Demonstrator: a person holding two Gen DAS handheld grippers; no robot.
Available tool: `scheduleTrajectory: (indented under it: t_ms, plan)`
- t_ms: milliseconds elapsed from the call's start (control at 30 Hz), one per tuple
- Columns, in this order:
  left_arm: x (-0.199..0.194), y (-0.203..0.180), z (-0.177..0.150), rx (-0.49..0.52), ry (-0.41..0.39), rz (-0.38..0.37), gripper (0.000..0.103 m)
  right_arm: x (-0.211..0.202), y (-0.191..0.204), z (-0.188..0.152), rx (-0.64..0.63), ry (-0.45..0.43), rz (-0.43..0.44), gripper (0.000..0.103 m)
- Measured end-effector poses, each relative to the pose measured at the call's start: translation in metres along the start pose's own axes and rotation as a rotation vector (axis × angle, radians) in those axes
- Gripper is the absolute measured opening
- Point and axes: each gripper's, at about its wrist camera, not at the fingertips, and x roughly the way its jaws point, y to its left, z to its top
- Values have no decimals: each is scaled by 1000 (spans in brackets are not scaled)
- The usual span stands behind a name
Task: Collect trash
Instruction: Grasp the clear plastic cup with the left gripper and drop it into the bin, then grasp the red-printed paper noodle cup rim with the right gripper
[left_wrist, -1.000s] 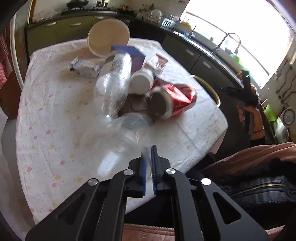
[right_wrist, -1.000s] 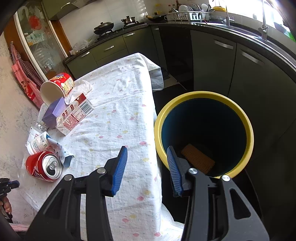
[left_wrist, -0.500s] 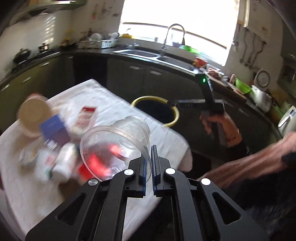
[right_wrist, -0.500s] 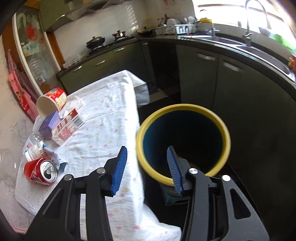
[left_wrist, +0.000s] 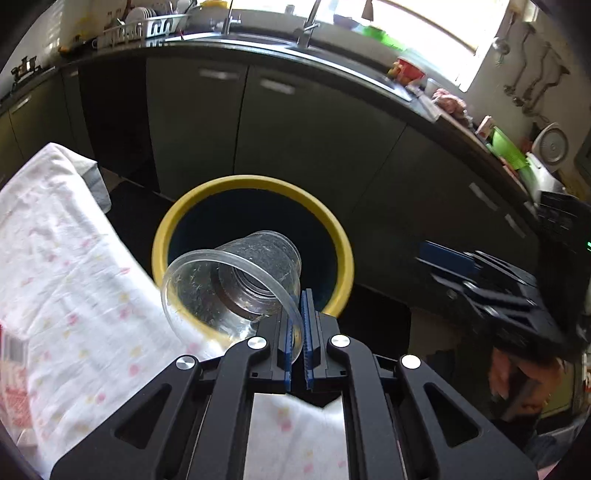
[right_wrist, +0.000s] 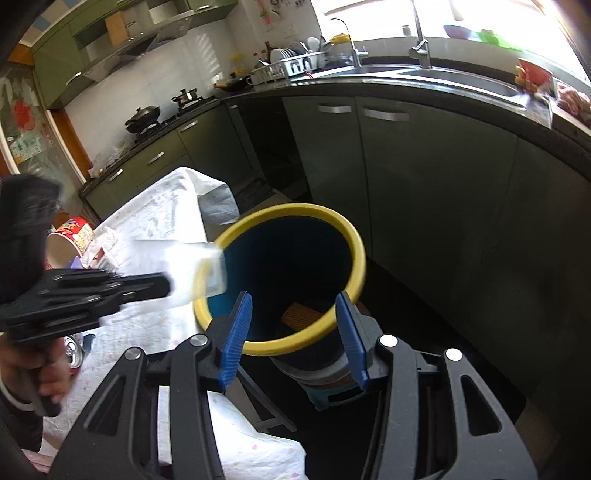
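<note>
My left gripper (left_wrist: 297, 306) is shut on the rim of a clear plastic cup (left_wrist: 229, 284). The cup lies tilted, mouth toward the camera, over the near left rim of a yellow-rimmed blue bin (left_wrist: 255, 182). In the right wrist view the cup (right_wrist: 188, 269) is a blur at the bin's (right_wrist: 295, 210) left rim. My right gripper (right_wrist: 293, 321) stands open and empty above the bin's near rim. A flat orange-brown piece (right_wrist: 301, 314) lies at the bottom of the bin.
The table with a white dotted cloth (left_wrist: 55, 258) stands left of the bin. A red paper cup (right_wrist: 68, 236) and a red can (right_wrist: 72, 354) lie on it. Dark green kitchen cabinets (right_wrist: 424, 184) and a counter with a sink run behind the bin.
My left gripper swung the clear cup from above the trash on the table across to the bin. The right gripper moved a little over the bin, and the left gripper entered its view.
</note>
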Motion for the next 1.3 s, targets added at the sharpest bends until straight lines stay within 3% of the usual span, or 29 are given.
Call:
scheduleTrajectory:
  t_ms: [67, 100, 133, 300, 467, 667, 800, 867, 967, 1067, 1167, 1300]
  plan:
    - [22, 0, 7, -14, 23, 7, 23, 4, -4, -1, 8, 10, 3, 47]
    - [32, -1, 10, -26, 33, 11, 46, 6, -5, -2, 11, 16, 4, 48]
    - [37, -1, 12, -35, 34, 20, 56, 8, -6, -2, 12, 21, 7, 48]
    - [8, -4, 8, -64, -10, -20, 56, 10, -1, -4, 6, 24, 19, 48]
    - [-87, 1, -17, -68, -164, -51, 65, 13, 15, 2, -13, 25, 25, 48]
    - [-217, 41, -68, -110, -446, 135, 82, 24, 78, 22, -137, 56, 93, 51]
    - [-289, 97, -123, -212, -597, 364, 88, 35, 150, 37, -281, 59, 155, 52]
    - [-312, 138, -146, -285, -632, 474, 88, 40, 196, 43, -363, 52, 191, 52]
    - [-332, 181, -175, -374, -654, 582, 89, 52, 266, 49, -483, 31, 241, 52]
    - [-340, 236, -204, -476, -641, 695, 89, 67, 332, 52, -592, 5, 293, 52]
    - [-332, 274, -228, -543, -633, 725, 89, 83, 393, 52, -694, -36, 341, 52]
    - [-313, 289, -240, -577, -639, 698, 89, 118, 449, 54, -805, -50, 330, 52]
